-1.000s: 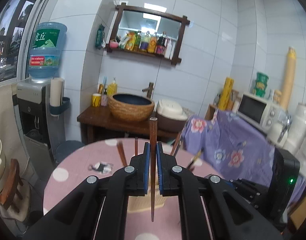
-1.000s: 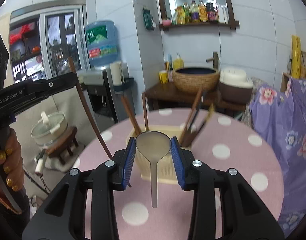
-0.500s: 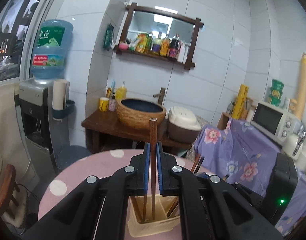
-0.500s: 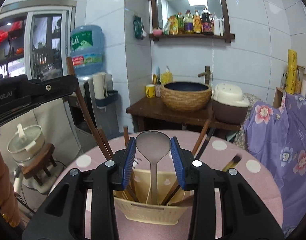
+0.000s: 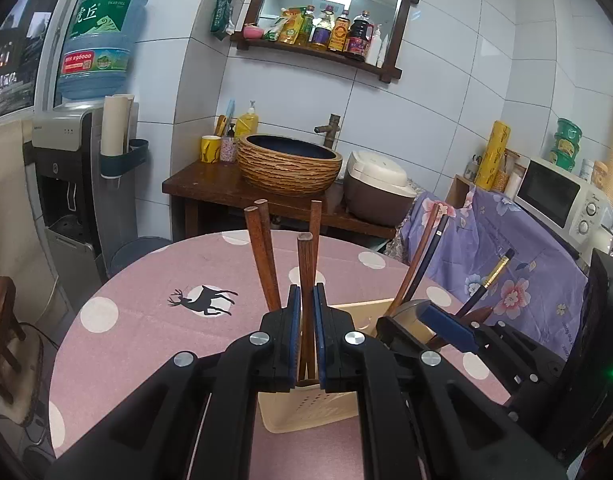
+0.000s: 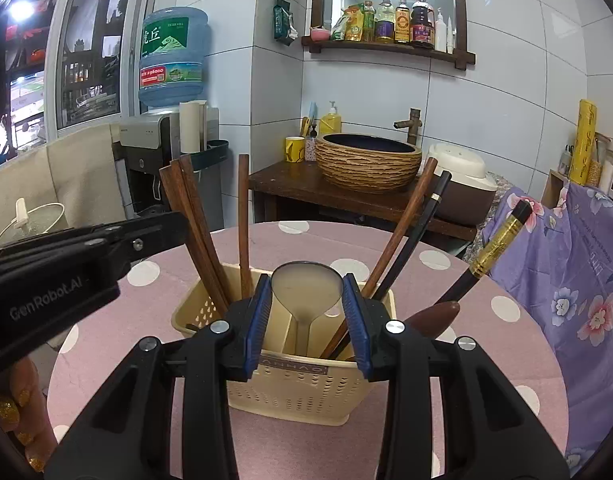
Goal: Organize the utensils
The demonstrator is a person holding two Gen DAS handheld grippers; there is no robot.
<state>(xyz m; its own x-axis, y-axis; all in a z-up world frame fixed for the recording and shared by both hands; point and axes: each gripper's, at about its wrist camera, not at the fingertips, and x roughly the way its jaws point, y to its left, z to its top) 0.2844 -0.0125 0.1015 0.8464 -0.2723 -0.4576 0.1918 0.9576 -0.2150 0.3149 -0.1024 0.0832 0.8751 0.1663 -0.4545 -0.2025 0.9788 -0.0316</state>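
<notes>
I am clamping my left claw [image 5: 305,334] on a dark brown wooden chopstick [image 5: 306,276], upright so its tip is dropping into the cream perforated plastic utensil caddy [image 6: 294,384] directly beneath it on the pink dotted desk [image 6: 446,412]. My right claw [image 6: 307,320] is gripping a grey metal spoon [image 6: 306,292], bowl upward and handle downward, over the caddy's middle compartment; the other claw is reading "GenRobot.AI".

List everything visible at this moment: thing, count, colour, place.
Utensil caddy: one, cream, on table.
Table: one, pink with white dots.
Wooden chopstick: one, brown, clamped in left tool.
Spoon: one, pale metal, between right tool's pads.
Other chopsticks: several, brown and black, standing in caddy.
Basin: one, woven brown, on back counter.
Water bottle: one, blue, on dispenser.
Left tool: shut.
Right tool: gripping spoon.
</notes>
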